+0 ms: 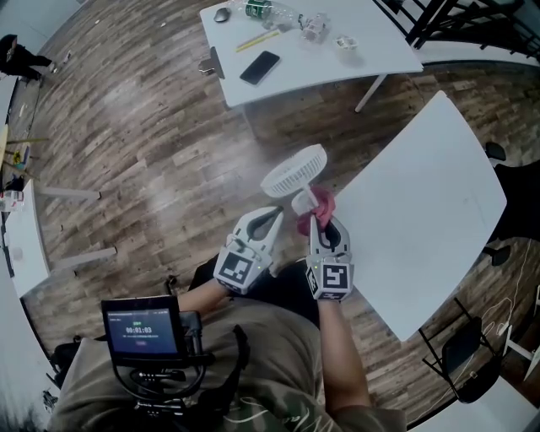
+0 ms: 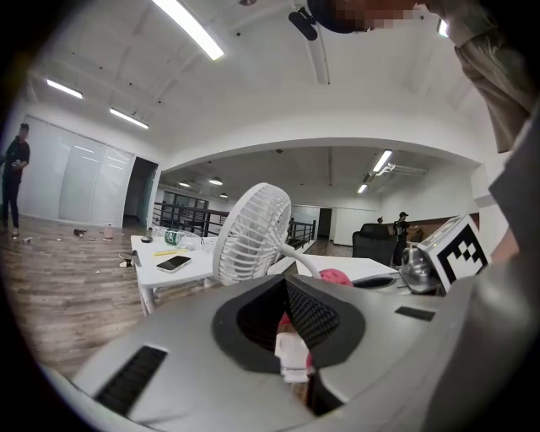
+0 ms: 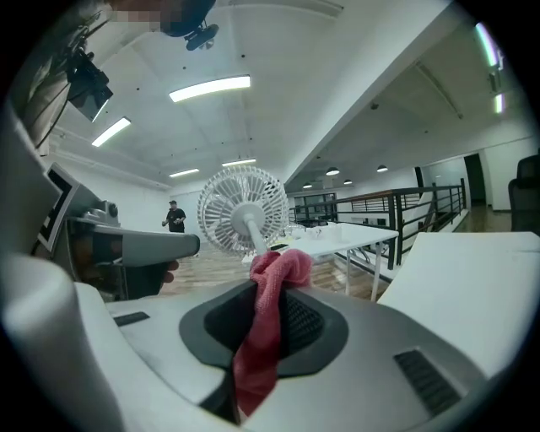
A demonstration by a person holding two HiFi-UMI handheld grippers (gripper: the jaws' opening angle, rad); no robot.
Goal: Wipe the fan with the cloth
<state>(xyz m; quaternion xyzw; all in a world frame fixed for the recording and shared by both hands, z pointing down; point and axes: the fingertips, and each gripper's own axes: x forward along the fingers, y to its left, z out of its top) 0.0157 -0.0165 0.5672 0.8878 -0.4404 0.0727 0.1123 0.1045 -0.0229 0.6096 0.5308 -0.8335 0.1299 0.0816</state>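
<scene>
Closest to us is a small screen [image 1: 140, 329] on our chest, and our two arms reach out past it. The left gripper [image 2: 291, 342] has its jaws pressed together on a small white piece, which looks like the foot of the fan [image 1: 294, 170]. The right gripper [image 3: 257, 333] is just beside it on our right, and its jaws are clamped on the pink cloth [image 1: 318, 205]. The cloth hangs down between the jaws and bunches up in a lump at their tips. That lump sits right by the thin white stem of the fan, under the round head. We cannot tell if it touches the stem. The fan is white, with a round cage. It is up in the air in front of both grippers, over the wood floor [image 1: 143, 169] and near the edge of a big white table [image 1: 422, 219] on our right. Farther off stands another white table [image 1: 337, 67]. On it lie a black phone [image 1: 260, 67], a thin yellow stick [image 1: 256, 40] and a bottle with a green label [image 1: 268, 11].
</scene>
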